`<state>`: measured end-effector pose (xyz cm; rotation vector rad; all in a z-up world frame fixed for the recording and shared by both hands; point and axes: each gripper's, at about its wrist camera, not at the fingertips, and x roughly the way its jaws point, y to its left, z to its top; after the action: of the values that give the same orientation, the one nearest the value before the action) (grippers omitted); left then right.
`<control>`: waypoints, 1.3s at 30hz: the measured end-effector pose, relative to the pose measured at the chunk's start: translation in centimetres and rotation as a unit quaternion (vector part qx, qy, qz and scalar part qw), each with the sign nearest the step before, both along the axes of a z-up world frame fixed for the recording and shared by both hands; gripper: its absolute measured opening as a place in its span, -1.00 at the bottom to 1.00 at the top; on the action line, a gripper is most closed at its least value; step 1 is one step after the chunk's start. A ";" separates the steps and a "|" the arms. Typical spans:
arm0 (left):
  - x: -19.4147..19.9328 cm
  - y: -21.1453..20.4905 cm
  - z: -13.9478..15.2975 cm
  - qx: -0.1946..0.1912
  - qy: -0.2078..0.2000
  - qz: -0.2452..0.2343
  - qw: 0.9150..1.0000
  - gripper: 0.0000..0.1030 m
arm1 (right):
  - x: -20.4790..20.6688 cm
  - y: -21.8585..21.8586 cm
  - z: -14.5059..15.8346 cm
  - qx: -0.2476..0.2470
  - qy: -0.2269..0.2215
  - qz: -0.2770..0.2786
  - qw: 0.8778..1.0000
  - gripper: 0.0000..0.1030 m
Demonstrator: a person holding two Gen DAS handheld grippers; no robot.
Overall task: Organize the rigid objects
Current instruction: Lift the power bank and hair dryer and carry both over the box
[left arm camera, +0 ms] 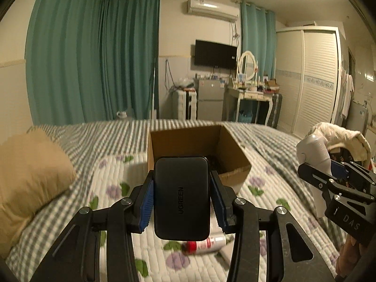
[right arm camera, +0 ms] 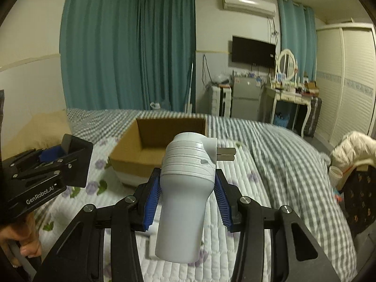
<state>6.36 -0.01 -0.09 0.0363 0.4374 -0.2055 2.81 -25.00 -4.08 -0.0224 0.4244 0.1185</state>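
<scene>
Bed (left arm camera: pixel 270 141): box (left arm camera: pixel 188 141) ahead; left gripper (left arm camera: pixel 182 195) clamps charger (left arm camera: pixel 181 197), right gripper (right arm camera: pixel 188 195) clamps adapter (right arm camera: pixel 185 188).

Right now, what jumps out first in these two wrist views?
Both grippers are loaded: the left gripper clamps a black UGREEN power bank, and the right gripper clamps a grey-white plug-in device with metal prongs pointing right. Straight ahead of both, an open cardboard box sits on the floral quilt; a red-capped bottle lies below the left gripper.
</scene>
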 end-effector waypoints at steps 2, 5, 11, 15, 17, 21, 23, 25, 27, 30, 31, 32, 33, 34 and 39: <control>0.4 0.0 0.7 0.000 -0.007 -0.001 1.000 -0.14 | 0.2 0.2 0.7 0.000 -0.008 0.003 1.000 -0.15; 1.2 0.0 1.7 0.002 -0.021 0.000 1.000 -0.14 | 0.6 0.6 1.8 -0.003 -0.023 0.004 1.000 -0.15; 3.3 -0.1 3.3 -0.002 -0.032 0.001 0.999 -0.14 | 2.3 0.7 3.8 0.001 -0.040 0.013 0.999 -0.15; 4.9 -0.2 4.1 -0.009 -0.048 0.005 0.999 -0.14 | 3.8 1.0 4.8 -0.013 -0.060 0.022 0.998 -0.15; 6.1 -0.2 4.5 -0.013 -0.050 0.005 0.999 -0.14 | 4.6 0.9 5.2 -0.017 -0.067 0.024 0.997 -0.15; 8.2 -0.2 4.7 -0.016 -0.048 0.001 0.999 -0.14 | 7.6 1.0 5.6 -0.014 -0.062 0.032 0.997 -0.15; 9.5 -0.4 4.6 -0.011 -0.051 0.001 0.999 -0.14 | 9.0 1.3 5.6 -0.014 -0.064 0.031 0.997 -0.15; 10.6 -0.8 4.4 -0.009 -0.049 -0.002 0.999 -0.14 | 10.2 1.7 5.3 -0.018 -0.064 0.031 0.997 -0.15; 12.1 -0.9 3.8 -0.009 -0.037 -0.007 0.999 -0.14 | 11.8 2.1 4.8 -0.017 -0.057 0.034 0.998 -0.15; 14.1 -1.2 2.3 -0.005 -0.021 -0.004 1.000 -0.14 | 14.3 2.7 3.6 -0.017 -0.040 0.038 0.998 -0.15; 14.9 -1.3 1.8 -0.005 -0.014 -0.004 1.000 -0.14 | 15.0 2.8 3.1 -0.019 -0.035 0.039 0.998 -0.15; 15.8 -1.3 1.2 -0.006 -0.003 -0.006 1.000 -0.14 | 15.8 2.9 2.6 -0.021 -0.030 0.039 0.999 -0.15; 16.3 -1.1 0.5 -0.007 0.006 -0.007 1.000 -0.14 | 16.8 3.1 1.9 -0.022 -0.020 0.039 0.999 -0.15; 17.0 -1.2 -0.1 -0.006 0.014 -0.008 1.000 -0.14 | 17.4 3.1 1.3 -0.023 -0.013 0.040 0.999 -0.15; 20.5 -1.2 -3.2 -0.005 0.064 -0.007 0.998 -0.15 | 21.3 3.5 -2.1 -0.037 0.041 0.051 0.997 -0.15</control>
<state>26.84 -1.22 -3.32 0.0170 0.5634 -0.2241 24.08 -21.55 -6.18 -0.1118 0.5106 0.2039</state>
